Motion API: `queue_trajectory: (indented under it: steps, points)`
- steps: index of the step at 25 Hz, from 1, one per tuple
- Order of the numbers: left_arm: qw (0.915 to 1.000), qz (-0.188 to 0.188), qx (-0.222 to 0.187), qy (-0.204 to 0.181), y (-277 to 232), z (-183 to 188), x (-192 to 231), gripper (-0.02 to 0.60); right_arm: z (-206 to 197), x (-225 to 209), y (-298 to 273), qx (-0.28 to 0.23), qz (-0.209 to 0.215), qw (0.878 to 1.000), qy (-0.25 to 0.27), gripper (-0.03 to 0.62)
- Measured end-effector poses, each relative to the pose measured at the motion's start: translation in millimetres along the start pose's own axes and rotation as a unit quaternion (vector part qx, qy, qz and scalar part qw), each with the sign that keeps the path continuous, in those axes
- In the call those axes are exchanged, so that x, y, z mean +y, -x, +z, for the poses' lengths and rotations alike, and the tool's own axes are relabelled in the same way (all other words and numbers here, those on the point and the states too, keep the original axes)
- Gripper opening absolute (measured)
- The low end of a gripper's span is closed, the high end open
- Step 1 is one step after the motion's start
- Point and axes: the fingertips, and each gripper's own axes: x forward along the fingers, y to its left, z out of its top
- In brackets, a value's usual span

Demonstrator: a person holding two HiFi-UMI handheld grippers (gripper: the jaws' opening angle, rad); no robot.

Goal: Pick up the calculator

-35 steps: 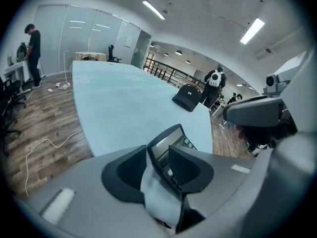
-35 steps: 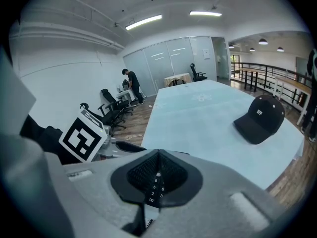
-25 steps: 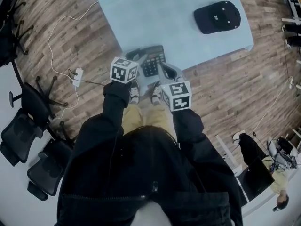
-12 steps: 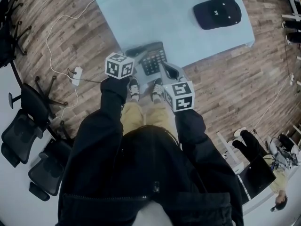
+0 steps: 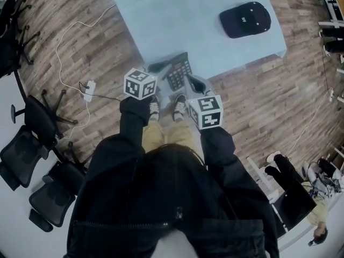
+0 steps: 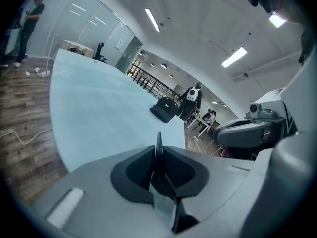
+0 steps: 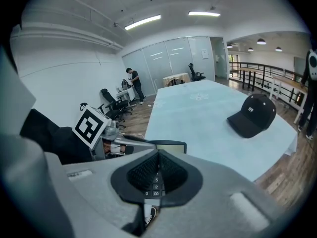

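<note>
The dark calculator (image 5: 179,71) with grey keys hangs over the near edge of the pale blue table (image 5: 177,20), tilted up between both grippers. My left gripper (image 5: 163,67) has its jaws closing on the calculator's left edge; in the left gripper view that edge (image 6: 159,144) shows as a thin dark blade pinched between the pads. My right gripper (image 5: 189,81) is shut on the near right side. In the right gripper view the number keys (image 7: 156,185) show below the pads and the display (image 7: 169,147) above them.
A black cap (image 5: 245,19) lies at the table's far right. Left of me, office chairs (image 5: 32,144) and a power strip with a white cable (image 5: 88,87) sit on the wooden floor. A person (image 5: 317,214) stands at the lower right.
The left gripper's jaws have shut onto the calculator's left edge and the hand has risen. The calculator now sits tilted and shows narrower than before. The right gripper has stayed put.
</note>
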Motion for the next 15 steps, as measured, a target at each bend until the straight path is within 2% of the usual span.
queue_trajectory:
  steps: [4, 9, 12, 15]
  points:
    - [0.9994, 0.019, -0.005, -0.028, 13, 9, -8, 0.054, 6, -1, 9, -0.014, -0.006, 1.000, 0.000, 0.000]
    - [0.9973, 0.049, -0.035, -0.043, 39, 26, -14, 0.054, 21, 5, 26, -0.036, -0.012, 0.999, 0.003, 0.000]
    - [0.9938, 0.068, -0.068, -0.056, 59, 49, -25, 0.054, 35, 9, 42, -0.057, -0.017, 0.998, 0.006, 0.000]
    - [0.9862, 0.088, -0.115, -0.080, 80, 83, -37, 0.054, 59, 12, 58, -0.091, -0.025, 0.996, 0.008, 0.000]
